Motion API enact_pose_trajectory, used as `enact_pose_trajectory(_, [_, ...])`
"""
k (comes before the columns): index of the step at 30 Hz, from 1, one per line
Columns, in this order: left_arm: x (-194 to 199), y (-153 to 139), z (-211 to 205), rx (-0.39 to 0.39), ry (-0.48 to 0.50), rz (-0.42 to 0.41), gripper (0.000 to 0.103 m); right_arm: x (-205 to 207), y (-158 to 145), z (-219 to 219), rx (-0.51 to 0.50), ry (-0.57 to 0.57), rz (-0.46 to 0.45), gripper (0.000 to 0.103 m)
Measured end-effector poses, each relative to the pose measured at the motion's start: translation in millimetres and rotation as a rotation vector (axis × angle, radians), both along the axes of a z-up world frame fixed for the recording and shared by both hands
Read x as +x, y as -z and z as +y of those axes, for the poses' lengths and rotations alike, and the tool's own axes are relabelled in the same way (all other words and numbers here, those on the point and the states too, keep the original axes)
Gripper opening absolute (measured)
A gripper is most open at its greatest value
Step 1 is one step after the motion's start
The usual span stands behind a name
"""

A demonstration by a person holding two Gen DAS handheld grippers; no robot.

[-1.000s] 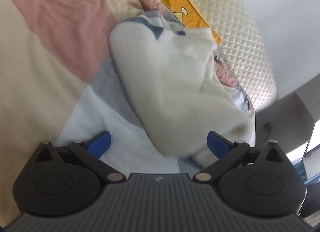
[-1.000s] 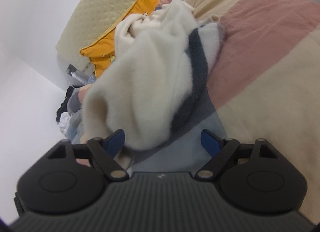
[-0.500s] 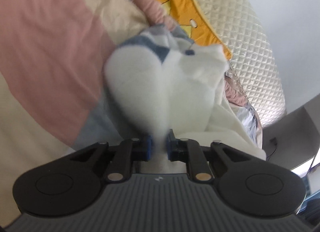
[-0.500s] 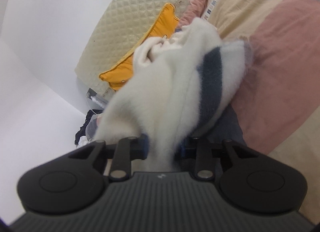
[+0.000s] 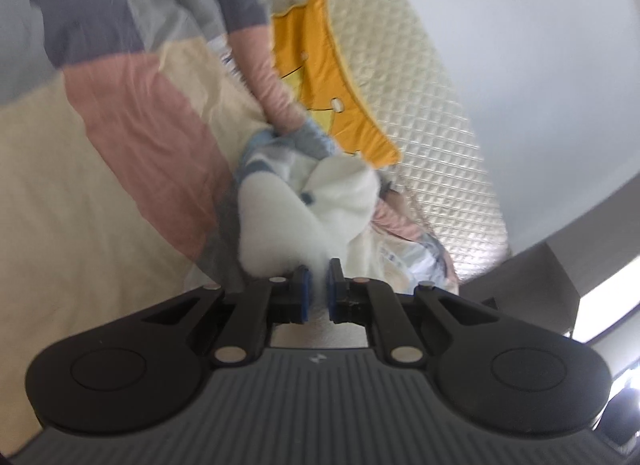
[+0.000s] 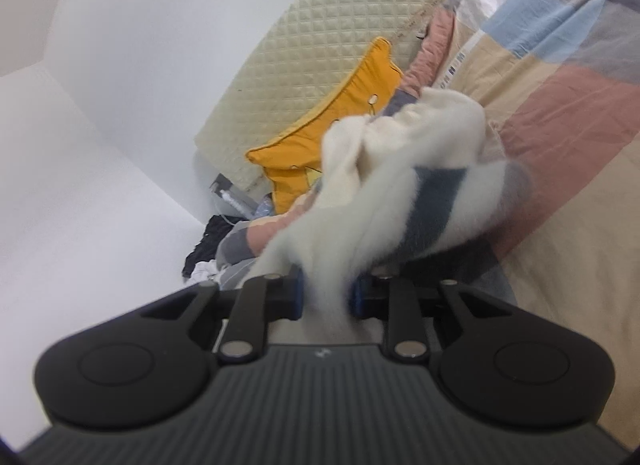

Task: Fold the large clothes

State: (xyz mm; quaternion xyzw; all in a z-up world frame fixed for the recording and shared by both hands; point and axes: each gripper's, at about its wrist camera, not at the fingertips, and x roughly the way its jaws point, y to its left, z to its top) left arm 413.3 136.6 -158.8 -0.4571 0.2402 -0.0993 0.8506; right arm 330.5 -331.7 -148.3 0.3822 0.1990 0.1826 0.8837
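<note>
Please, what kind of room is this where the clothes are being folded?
Most likely a bedroom. The fleecy white garment lies on a bed with a patchwork quilt in pink, cream and grey. A quilted cream headboard stands behind it, and a yellow cushion leans against that headboard.

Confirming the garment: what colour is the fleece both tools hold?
Cream-white fleece with a dark grey-blue stripe; clearest in the right wrist view.

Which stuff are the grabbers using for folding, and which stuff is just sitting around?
For the folding:
fluffy white garment
left gripper
right gripper

Just lying about:
yellow pillow
patchwork bedspread
quilted headboard
dark clothes heap
</note>
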Motion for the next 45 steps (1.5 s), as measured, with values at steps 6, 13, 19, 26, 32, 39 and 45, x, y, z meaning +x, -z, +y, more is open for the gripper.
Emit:
enact_pose_trajectory(6, [-102.7, -38.0, 4.9, 0.01, 0.032, -0.053, 0.009, -81.5, -21.5, -5.2, 0.068, 0.034, -0.01, 0.025])
enact_pose_trajectory(13, [-202.3, -30.3, 2.5, 0.046, 0.053, -0.024, 0.009, -158.6, -17.5, -5.0, 0.08, 0.043, 0.097, 0.025])
enact_pose_trajectory(19, [-222.6, 21.9, 10.1, -0.004, 0.037, 0.079, 0.01, -158.1, 2.9, 6.4, 0.09, 0.045, 0.219, 0.026])
enact_pose_trajectory(26, [-197.3, 58.2, 11.2, 0.016, 0.028, 0.142, 0.01, -143.1, 30.1, 28.7, -0.075, 0.066, 0.329, 0.03])
enact_pose_trajectory(32, [-170.6, 85.4, 6.0, 0.017, -0.007, 0.194, 0.011, -123.7, 46.7, 36.2, -0.123, 0.074, 0.351, 0.033])
enact_pose_trajectory(39, [-152.7, 114.0, 12.3, -0.064, 0.018, 0.312, 0.012, -114.6, 56.3, 42.5, -0.147, 0.089, 0.364, 0.036])
enact_pose_trajectory(45, [-163.1, 107.1, 15.7, -0.087, 0.012, 0.278, 0.015, -134.1, 42.7, 37.9, -0.099, 0.11, 0.353, 0.049])
